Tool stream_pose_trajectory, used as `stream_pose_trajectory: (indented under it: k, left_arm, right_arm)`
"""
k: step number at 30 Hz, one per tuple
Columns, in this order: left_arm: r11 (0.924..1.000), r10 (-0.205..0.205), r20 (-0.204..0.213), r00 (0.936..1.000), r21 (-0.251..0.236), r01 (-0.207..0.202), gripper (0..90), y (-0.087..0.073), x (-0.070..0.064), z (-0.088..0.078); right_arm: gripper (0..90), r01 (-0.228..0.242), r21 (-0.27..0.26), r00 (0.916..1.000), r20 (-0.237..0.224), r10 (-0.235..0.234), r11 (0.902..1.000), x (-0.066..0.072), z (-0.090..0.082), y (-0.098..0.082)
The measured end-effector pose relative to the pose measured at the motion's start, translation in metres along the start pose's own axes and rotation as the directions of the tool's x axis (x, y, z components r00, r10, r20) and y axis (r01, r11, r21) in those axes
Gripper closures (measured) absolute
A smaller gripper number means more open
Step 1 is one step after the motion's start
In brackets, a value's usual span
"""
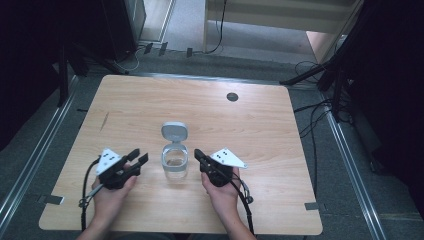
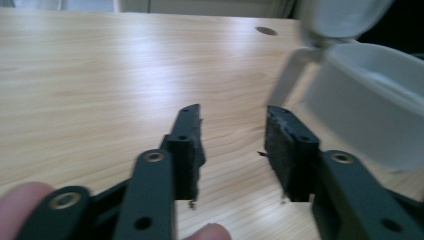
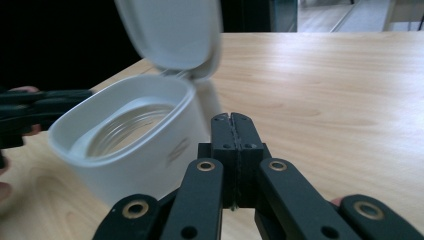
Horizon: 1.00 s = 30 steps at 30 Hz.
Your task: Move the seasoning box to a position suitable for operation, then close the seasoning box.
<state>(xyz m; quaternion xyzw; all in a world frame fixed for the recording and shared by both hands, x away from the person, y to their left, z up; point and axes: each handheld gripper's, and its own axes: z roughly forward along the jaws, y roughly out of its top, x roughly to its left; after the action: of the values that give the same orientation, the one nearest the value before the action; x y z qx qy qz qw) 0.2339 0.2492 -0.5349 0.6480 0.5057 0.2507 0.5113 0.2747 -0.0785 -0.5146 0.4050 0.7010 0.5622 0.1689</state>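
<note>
An open-lidded jar (image 1: 175,162) stands between both grippers: left gripper (image 1: 139,159) fingers wide, likely ready to grasp; right gripper (image 1: 198,154) fingers pressed together, empty.

The high view is evenly lit from above, the wooden table (image 1: 150,105) bright while the surroundings fall to near black at both sides. In the left gripper view a pale sheen of glare runs across the wood, and the white container (image 2: 370,100) is smeared with motion blur — its edges soft. The right gripper view shows its flip lid (image 3: 172,32) blurred too, against a dark, underexposed background.
</note>
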Motion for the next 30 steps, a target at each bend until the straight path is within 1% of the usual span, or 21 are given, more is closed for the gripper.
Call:
stream_pose_trajectory:
  k: [1,2,3,4,6,7,8,9,10,12,13,14,15,16,18,20,21,23,26,27,30]
  left_arm:
    - [1.0,-0.006,-0.026,0.9997,-0.001,0.006,48.0,-0.003,0.008,-0.004]
    - [1.0,-0.006,-0.026,0.9997,-0.001,0.006,44.4,-0.003,0.008,-0.004]
    - [0.9998,-0.018,-0.062,0.9979,0.001,0.018,39.6,-0.006,0.023,-0.012]
    - [0.9998,-0.019,-0.089,0.9959,0.003,0.02,36.7,-0.007,0.03,-0.015]
    - [0.9989,-0.047,-0.112,0.9926,-0.002,0.047,33.6,-0.009,0.042,-0.02]
    - [0.9989,-0.047,-0.112,0.9926,-0.002,0.047,32.7,-0.009,0.042,-0.02]
    - [0.9974,-0.072,-0.143,0.9871,-0.003,0.072,32.5,-0.012,0.05,-0.021]
    - [0.9953,-0.097,-0.136,0.986,-0.005,0.097,32.3,-0.012,0.053,-0.02]
    - [0.9943,-0.106,-0.136,0.9851,-0.003,0.106,32.3,-0.012,0.053,-0.019]
    - [0.9965,-0.083,-0.147,0.9857,-0.007,0.083,33.1,-0.013,0.048,-0.017]
    - [0.9965,-0.083,-0.147,0.9857,-0.007,0.083,33.5,-0.013,0.048,-0.017]
    - [0.9993,-0.035,-0.157,0.9869,0.01,0.037,33.6,-0.014,0.043,-0.015]
    - [0.9994,-0.016,-0.159,0.9872,0.027,0.021,33.4,-0.014,0.042,-0.014]
    - [0.9994,-0.016,-0.159,0.9872,0.027,0.021,33.6,-0.014,0.042,-0.014]
    - [0.9987,-0.016,-0.16,0.987,0.045,0.023,33.7,-0.013,0.042,-0.013]
    - [0.9978,-0.044,-0.155,0.9869,0.042,0.052,33.6,-0.013,0.044,-0.013]
    - [0.9978,-0.044,-0.155,0.9869,0.042,0.052,33.5,-0.013,0.044,-0.013]
    - [0.9965,-0.068,-0.149,0.9866,0.039,0.074,33.5,-0.013,0.047,-0.012]
    - [0.9963,-0.059,-0.151,0.9867,0.052,0.068,33.8,-0.012,0.046,-0.012]
    - [0.9967,-0.047,-0.152,0.9873,0.058,0.056,33.8,-0.012,0.045,-0.011]
    - [0.9966,-0.041,-0.15,0.9878,0.064,0.051,33.9,-0.012,0.045,-0.011]
  right_arm:
    - [90.0,0.003,-0.001,1.0,0.0,-0.003,1.0,-0.003,0.0,0.003]
    - [90.0,0.003,-0.001,1.0,0.0,-0.003,1.0,-0.003,0.0,0.003]
    - [90.0,0.001,-0.001,0.9999,0.012,-0.001,1.0,-0.009,0.001,0.008]
    - [90.0,0.002,-0.001,0.9999,0.014,-0.002,1.0,-0.011,0.002,0.01]
    - [90.0,-0.007,0.002,0.9995,0.032,0.006,1.0,-0.016,0.004,0.014]
    - [90.0,-0.007,0.002,0.9995,0.032,0.006,1.0,-0.016,0.004,0.014]
    - [90.0,-0.019,-0.004,0.9992,0.035,0.019,0.9998,-0.02,0.007,0.019]
    - [90.0,-0.023,-0.005,0.999,0.039,0.023,0.9997,-0.021,0.007,0.02]
    - [90.0,-0.025,-0.004,0.9988,0.041,0.025,0.9997,-0.023,0.009,0.023]
    - [90.0,-0.03,-0.007,0.9986,0.043,0.031,0.9995,-0.024,0.013,0.028]
    - [90.0,-0.033,-0.01,0.9986,0.043,0.033,0.9994,-0.025,0.015,0.03]
    - [90.0,-0.038,-0.008,0.9983,0.043,0.038,0.9993,-0.025,0.017,0.033]
    - [90.0,-0.036,-0.009,0.9985,0.042,0.036,0.9993,-0.025,0.019,0.036]
    - [90.0,-0.036,-0.009,0.9985,0.042,0.036,0.9993,-0.025,0.019,0.036]
    - [90.0,-0.026,-0.007,0.9991,0.033,0.026,0.9996,-0.023,0.025,0.044]
    - [90.0,-0.016,-0.004,0.9996,0.025,0.016,0.9999,-0.021,0.029,0.05]
    - [90.0,-0.012,-0.003,0.9997,0.022,0.012,0.9999,-0.02,0.03,0.052]
    - [90.0,-0.004,-0.003,0.9999,0.013,0.004,1.0,-0.017,0.034,0.058]
    - [90.0,0.002,-0.004,1.0,-0.002,-0.002,1.0,-0.015,0.04,0.066]
    - [90.0,0.004,-0.005,1.0,-0.007,-0.004,1.0,-0.015,0.042,0.068]
    - [90.0,-0.005,-0.003,0.9998,-0.02,0.005,1.0,-0.014,0.045,0.073]
